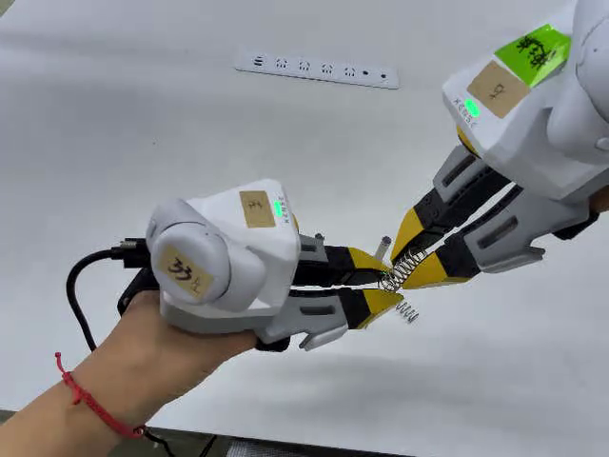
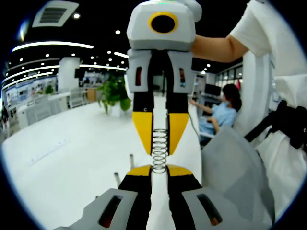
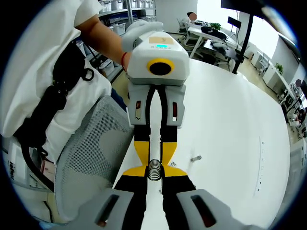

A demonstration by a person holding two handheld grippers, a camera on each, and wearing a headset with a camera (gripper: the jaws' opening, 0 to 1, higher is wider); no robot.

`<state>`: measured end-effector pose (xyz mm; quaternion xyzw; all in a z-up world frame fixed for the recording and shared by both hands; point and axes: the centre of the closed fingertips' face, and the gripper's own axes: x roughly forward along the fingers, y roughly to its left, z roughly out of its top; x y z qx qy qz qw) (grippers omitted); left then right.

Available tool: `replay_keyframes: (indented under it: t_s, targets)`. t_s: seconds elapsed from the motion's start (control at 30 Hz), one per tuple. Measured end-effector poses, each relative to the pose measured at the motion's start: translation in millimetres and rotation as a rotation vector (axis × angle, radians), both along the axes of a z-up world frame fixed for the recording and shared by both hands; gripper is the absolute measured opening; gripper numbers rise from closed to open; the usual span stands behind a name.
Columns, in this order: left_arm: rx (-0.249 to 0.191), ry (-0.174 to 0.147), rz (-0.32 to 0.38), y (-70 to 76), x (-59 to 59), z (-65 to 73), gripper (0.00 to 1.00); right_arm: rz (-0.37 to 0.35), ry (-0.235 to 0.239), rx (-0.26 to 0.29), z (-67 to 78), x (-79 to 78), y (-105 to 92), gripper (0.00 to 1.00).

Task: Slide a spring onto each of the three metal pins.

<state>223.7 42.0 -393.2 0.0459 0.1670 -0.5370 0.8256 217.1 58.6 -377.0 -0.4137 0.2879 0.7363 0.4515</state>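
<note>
Your left gripper (image 1: 381, 282) comes in from the lower left of the head view and your right gripper (image 1: 416, 259) from the upper right. Their yellow tips meet nose to nose just right of centre. The spring (image 1: 402, 268) lies between them, slanting up to the right, clear of the table (image 1: 143, 124).

The spring's lower end sits between your left gripper's two fingers, which are drawn in narrow to the width of the coil. Its upper stretch runs along the slot between your right gripper's fingers, which are likewise closed onto the coil from both sides.

In the left gripper view the spring (image 2: 159, 152) stands upright at centre, bridging your own tips at the bottom and the right gripper's above. In the right gripper view the spring (image 3: 154, 169) shows end-on, a round coil pinched between your own tips.

A pin (image 1: 383, 248) stands upright just above the meeting point, close to the spring; you cannot tell whether they touch. A second spring (image 1: 408, 312) lies flat on the table just below the tips. A power strip (image 1: 317, 69) lies near the top of the frame.
</note>
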Motion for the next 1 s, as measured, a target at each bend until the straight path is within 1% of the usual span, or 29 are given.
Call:
replay_keyframes:
  t_s: [0.07,0.17,0.3,0.37,0.5,0.53,0.6,0.63,0.7,0.77,0.83,0.9,1.0]
  targets:
    - [-0.002,0.0,0.007,2.5,-0.2,-0.7,0.12,-0.002,0.001,0.001,0.6,0.1,1.0,0.12]
    - [0.008,0.0,0.026,9.8,0.3,-3.9,0.14,-0.006,0.004,0.005,2.6,-0.1,2.8,0.12]
    - [0.012,-0.002,0.069,25.5,1.9,-7.2,0.18,-0.019,-0.001,0.01,4.5,3.5,4.5,0.12]
    - [0.013,-0.004,0.089,33.5,2.2,-9.0,0.22,-0.031,-0.004,0.013,5.8,6.6,5.9,0.12]
    - [0.029,-0.006,0.12,48.3,2.4,-14.4,0.29,-0.053,-0.015,0.02,7.4,12.7,10.0,0.12]
    - [0.032,-0.003,0.133,52.9,2.7,-15.6,0.32,-0.062,-0.02,0.021,7.0,14.7,11.9,0.12]
    - [0.04,-0.01,0.151,60.8,3.3,-17.6,0.35,-0.078,-0.038,0.02,5.5,20.0,14.8,0.12]
    - [0.042,-0.008,0.157,63.6,3.4,-18.6,0.37,-0.082,-0.044,0.019,4.6,22.1,15.8,0.12]
    - [0.051,-0.011,0.175,71.1,4.3,-20.6,0.39,-0.097,-0.055,0.019,1.8,28.0,18.8,0.12]
    - [0.051,-0.015,0.195,77.3,5.4,-21.5,0.43,-0.112,-0.062,0.02,0.1,32.5,22.6,0.12]
    - [0.056,-0.019,0.204,81.3,5.7,-22.9,0.48,-0.122,-0.075,0.019,-2.2,37.8,25.9,0.12]
    - [0.06,-0.014,0.21,85.2,5.5,-24.6,0.51,-0.131,-0.089,0.015,-4.1,42.7,29.3,0.12]
    - [0.068,-0.018,0.216,90.0,5.6,-27.6,0.56,-0.145,-0.105,0.01,-8.7,52.2,35.8,0.12]
